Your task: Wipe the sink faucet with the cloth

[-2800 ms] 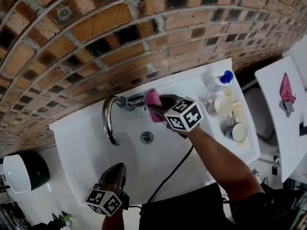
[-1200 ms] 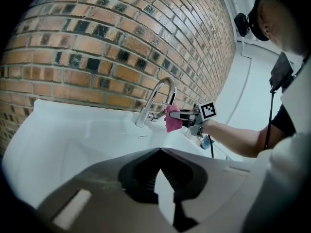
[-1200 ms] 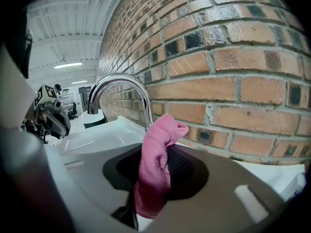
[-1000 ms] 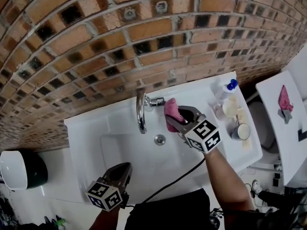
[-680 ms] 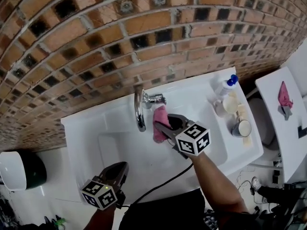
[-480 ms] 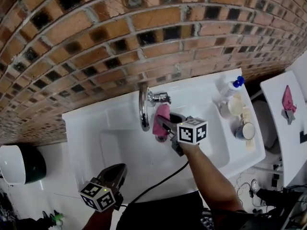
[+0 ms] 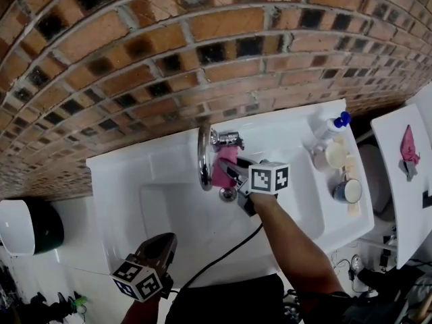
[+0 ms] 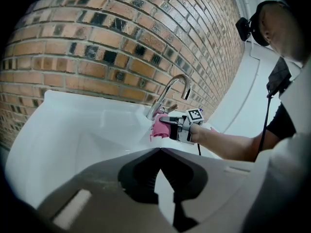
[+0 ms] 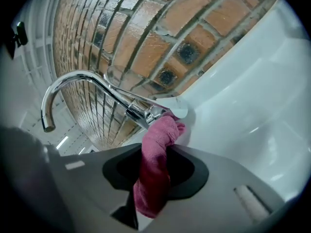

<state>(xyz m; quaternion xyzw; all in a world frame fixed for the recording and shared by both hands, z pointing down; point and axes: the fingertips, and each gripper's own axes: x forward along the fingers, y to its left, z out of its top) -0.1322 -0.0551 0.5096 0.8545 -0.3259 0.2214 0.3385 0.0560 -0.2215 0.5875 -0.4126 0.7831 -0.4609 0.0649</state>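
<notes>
A chrome gooseneck faucet (image 7: 204,155) rises from the back rim of the white sink (image 7: 128,181), against the brick wall. My right gripper (image 7: 229,171) is shut on a pink cloth (image 7: 223,169) and holds it against the faucet's base. In the right gripper view the pink cloth (image 9: 156,165) bunches between the jaws and touches the faucet (image 9: 99,87) near its base. My left gripper (image 7: 160,247) hovers over the sink's front rim, shut and holding nothing. From the left gripper view the faucet (image 8: 170,92) and the cloth (image 8: 159,126) lie far ahead.
A spray bottle (image 7: 332,127), a round container (image 7: 335,155) and a mug (image 7: 347,190) stand on the sink's right ledge. Another pink cloth (image 7: 409,144) lies on a white surface at the far right. A white and dark bin (image 7: 23,228) sits on the floor at left.
My right gripper has carried the pink cloth from the right of the faucet's base down and left, then back up against the base. The left gripper has stayed at the front rim.
</notes>
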